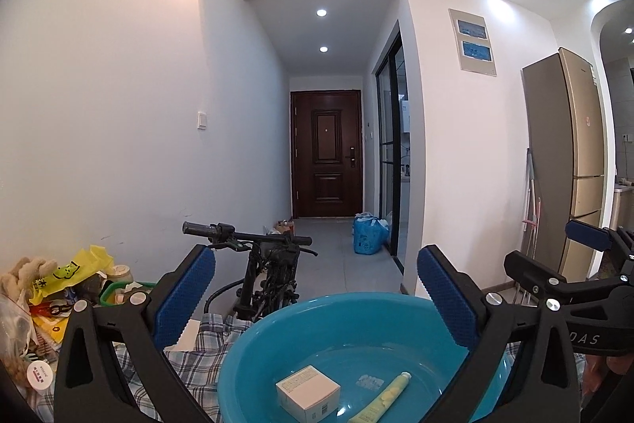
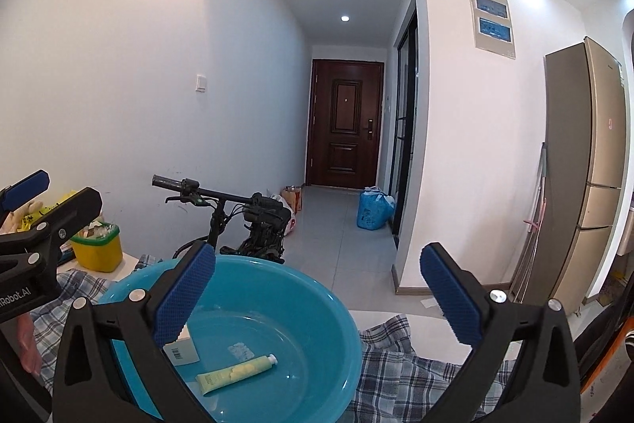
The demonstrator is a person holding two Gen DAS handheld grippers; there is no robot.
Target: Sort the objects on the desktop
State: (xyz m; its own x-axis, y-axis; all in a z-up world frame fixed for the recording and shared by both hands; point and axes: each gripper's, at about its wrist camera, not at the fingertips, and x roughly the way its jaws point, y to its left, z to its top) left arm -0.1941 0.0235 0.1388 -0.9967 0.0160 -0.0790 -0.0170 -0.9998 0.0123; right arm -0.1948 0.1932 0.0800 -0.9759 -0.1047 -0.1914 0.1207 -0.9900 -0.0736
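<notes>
A blue plastic basin (image 1: 245, 355) (image 2: 317, 304) sits on a plaid cloth (image 1: 198, 367) (image 2: 416, 375). Inside it lie a small white box (image 1: 307, 397) (image 2: 186, 345) and a pale yellow-green tube (image 1: 386, 397) (image 2: 235, 373). My left gripper (image 1: 317, 300) is open and empty, held above the basin's near side. My right gripper (image 2: 317, 296) is open and empty, also above the basin. Each gripper shows at the edge of the other's view: the right one (image 1: 554, 264), the left one (image 2: 51, 193).
A pile of clutter lies at the left: a yellow bag (image 1: 67, 272), a plush toy (image 1: 23, 272), a green-rimmed yellow bin (image 2: 97, 244), a white-lidded jar (image 1: 39, 373). A folded bicycle (image 1: 261, 264) stands beyond the table. A fridge (image 2: 586, 185) is at the right.
</notes>
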